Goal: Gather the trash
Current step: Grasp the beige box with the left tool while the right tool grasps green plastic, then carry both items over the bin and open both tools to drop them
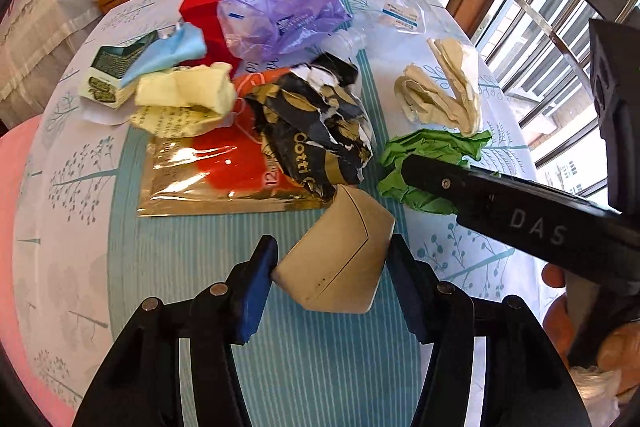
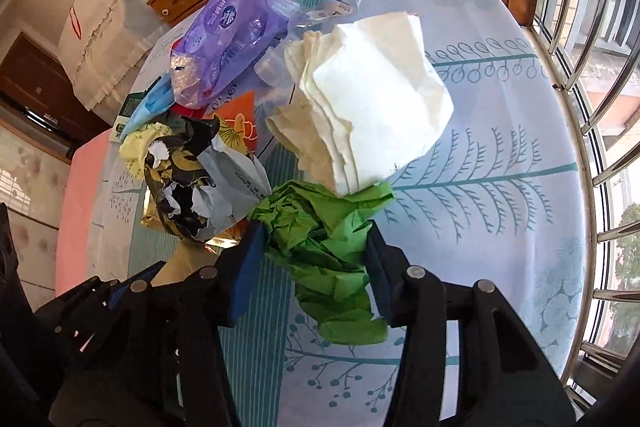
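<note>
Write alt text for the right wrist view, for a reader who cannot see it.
The right gripper closes its blue pads on a crumpled green paper on a tree-patterned tablecloth. Just beyond lies a stack of white napkins; to the left, a torn black-and-gold wrapper and a purple plastic bag.

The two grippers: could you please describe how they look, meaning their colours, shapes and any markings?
Both are built the same way. The left gripper has black plastic linkage arms joined by round silver pins, and its fingers carry flat blue pads. The right gripper shows the same black arms, silver pins and blue pads. Seen from the left wrist view, its black body bears pale raised letters reading "DAS". No sleeve or cable is visible.
</note>
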A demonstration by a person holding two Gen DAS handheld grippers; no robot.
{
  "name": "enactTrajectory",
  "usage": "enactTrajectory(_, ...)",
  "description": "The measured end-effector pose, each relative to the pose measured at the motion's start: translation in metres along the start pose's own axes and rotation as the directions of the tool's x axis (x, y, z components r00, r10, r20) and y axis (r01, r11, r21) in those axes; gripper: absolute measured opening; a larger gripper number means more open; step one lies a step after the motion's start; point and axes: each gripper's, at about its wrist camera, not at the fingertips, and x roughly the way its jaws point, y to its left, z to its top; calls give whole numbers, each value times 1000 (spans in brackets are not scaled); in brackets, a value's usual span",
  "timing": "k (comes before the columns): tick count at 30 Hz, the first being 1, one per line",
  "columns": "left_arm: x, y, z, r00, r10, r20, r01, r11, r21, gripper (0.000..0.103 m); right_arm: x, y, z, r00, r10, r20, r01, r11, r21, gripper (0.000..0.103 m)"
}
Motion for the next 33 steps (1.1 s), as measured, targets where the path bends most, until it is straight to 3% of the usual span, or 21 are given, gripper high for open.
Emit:
enactTrajectory(10, -72, 21, -13, 999, 30, 30, -30, 1000, -9, 56, -48, 26, -33, 999, 43, 19, -43, 999, -30, 43)
enactTrajectory(18, -157, 41, -45, 987, 23, 159, -33, 998, 59, 56, -118, 67, -83, 992, 24, 126, -17, 999, -51, 42)
enactTrajectory(24, -222, 63, -91, 970, 1, 244, -37, 989, 145, 56, -168, 121, -143, 977, -5, 212, 8, 1000, -12, 42)
enactTrajectory(33, -283, 108, -176, 962, -43, 271, -21, 973, 229, 56, -205, 187, -242, 958, -72, 278, 61, 997, 48, 42)
